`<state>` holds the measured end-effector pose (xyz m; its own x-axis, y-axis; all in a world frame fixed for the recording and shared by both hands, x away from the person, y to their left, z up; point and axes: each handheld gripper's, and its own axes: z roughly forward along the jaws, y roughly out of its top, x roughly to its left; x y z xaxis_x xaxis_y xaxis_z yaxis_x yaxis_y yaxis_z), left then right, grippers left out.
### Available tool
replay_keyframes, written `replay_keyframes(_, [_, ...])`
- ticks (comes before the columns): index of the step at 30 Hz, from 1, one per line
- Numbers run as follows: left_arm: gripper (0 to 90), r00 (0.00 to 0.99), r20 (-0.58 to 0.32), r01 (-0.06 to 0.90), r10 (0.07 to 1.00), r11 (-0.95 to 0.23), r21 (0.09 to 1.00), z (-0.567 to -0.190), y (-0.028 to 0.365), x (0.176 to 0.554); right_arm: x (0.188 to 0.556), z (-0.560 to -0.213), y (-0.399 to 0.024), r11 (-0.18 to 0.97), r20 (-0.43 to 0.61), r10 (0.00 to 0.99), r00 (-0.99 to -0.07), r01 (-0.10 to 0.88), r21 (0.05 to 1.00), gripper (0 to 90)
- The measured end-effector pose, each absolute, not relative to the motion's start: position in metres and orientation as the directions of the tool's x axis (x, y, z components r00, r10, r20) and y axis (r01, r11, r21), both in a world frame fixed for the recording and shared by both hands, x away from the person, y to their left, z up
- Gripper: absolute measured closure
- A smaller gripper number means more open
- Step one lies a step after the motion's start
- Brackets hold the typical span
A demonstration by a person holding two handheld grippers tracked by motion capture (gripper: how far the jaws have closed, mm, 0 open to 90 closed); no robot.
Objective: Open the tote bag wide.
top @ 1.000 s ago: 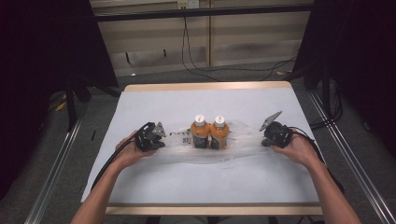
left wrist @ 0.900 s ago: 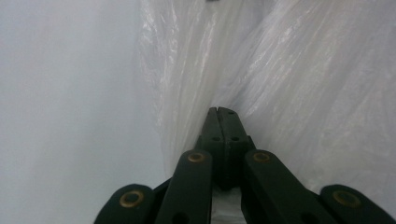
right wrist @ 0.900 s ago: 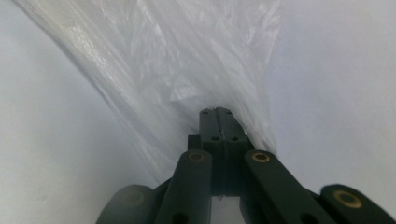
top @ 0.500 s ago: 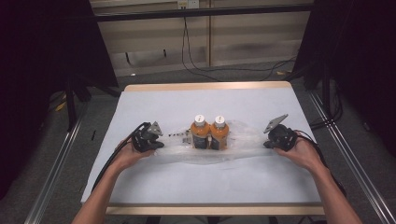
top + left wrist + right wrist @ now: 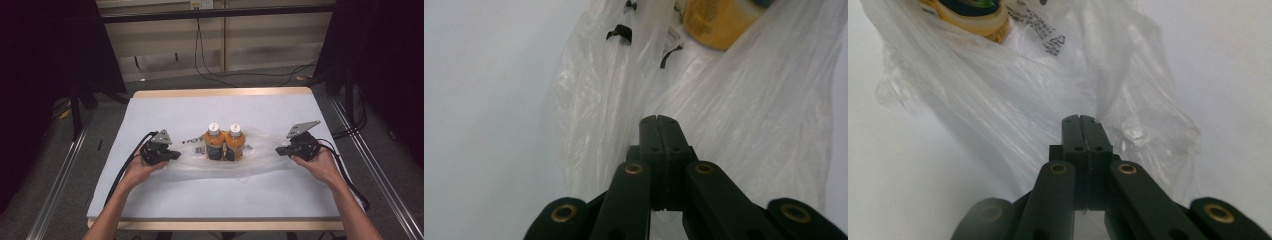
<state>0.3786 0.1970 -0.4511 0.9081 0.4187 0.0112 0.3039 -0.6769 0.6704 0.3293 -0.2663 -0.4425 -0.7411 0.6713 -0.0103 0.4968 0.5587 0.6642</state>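
Plastic bag (image 5: 250,160) pinched by both closed claws.

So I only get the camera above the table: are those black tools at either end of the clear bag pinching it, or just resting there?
Observer: In the left gripper view, the left gripper has its jaws pressed flat together, with the plastic bag lying right at the tips; whether film is caught between them I cannot tell.
Operator: And the other one?
Observer: The right gripper is shut as well, its tips against a crumpled end of the bag.
Operator: From above I see two orange bottles with white caps. Anything more on them?
Observer: The right gripper view shows one bottle from the side, through the film, with a dark green band on its yellow-orange label.
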Motion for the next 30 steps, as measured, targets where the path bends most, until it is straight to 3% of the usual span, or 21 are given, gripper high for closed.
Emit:
replay_keyframes(13, [90.0, 0.908, -0.02, 0.269, 0.418, -0.547, 0.793, -0.425, 0.199, 0.362, 0.319, -0.42, -0.262, 0.497, 0.008, 0.65, -0.76, 0.433, 0.752, 90.0])
replay_keyframes(30, [90.0, 0.952, -0.07, 0.223, 0.298, -0.515, 0.828, -0.428, 0.135, 0.346, 0.355, -0.405, -0.207, 0.483, 0.041, 0.581, -0.813, 0.385, 0.786, 90.0])
